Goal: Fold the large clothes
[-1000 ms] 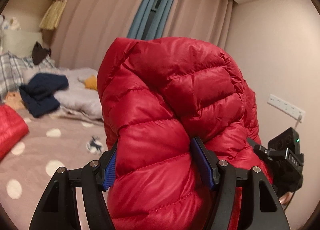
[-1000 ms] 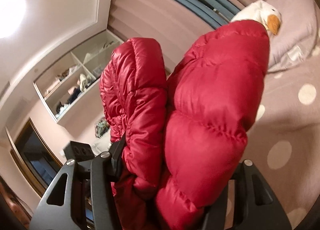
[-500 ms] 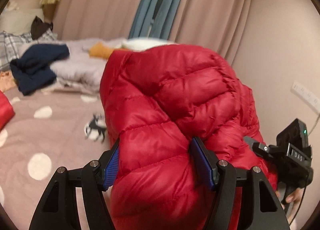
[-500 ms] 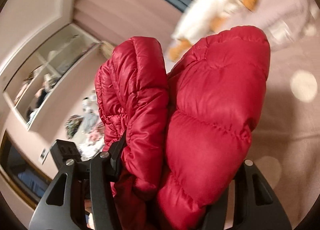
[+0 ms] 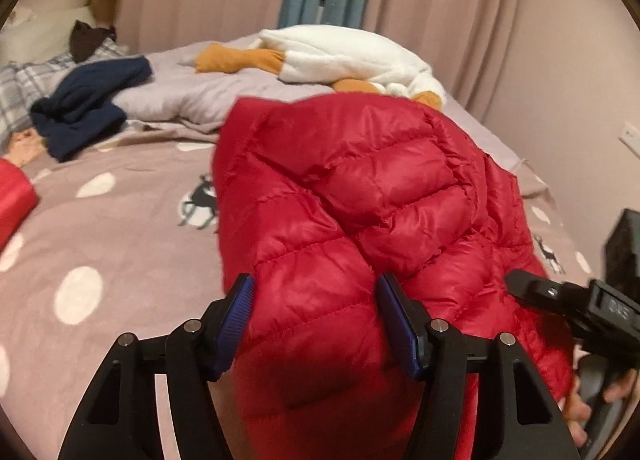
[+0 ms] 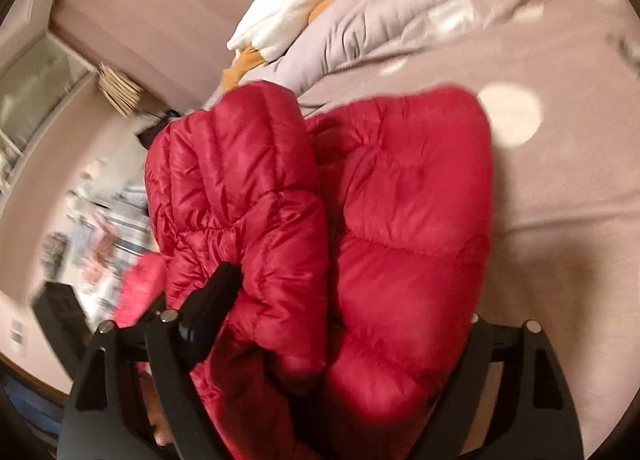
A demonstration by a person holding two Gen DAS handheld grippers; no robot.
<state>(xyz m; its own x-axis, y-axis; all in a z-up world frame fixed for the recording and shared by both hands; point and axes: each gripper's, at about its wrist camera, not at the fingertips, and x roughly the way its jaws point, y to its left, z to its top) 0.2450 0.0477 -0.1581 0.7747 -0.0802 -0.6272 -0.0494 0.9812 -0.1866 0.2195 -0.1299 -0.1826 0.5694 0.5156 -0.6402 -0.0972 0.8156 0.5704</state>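
Red down jacket (image 5: 360, 196) bunched over the polka-dot bed (image 5: 100, 228), pinched in left gripper (image 5: 316, 316), jaws just closing. Right gripper (image 6: 340, 300) jaws just opening, wide around two folds. Bare spread leftward; plush goose (image 5: 344, 56) beyond far edge.

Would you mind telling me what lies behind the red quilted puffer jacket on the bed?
Behind the red quilted puffer jacket lies a white plush goose on a lilac duvet. The jacket covers one orange foot and the bedding below.
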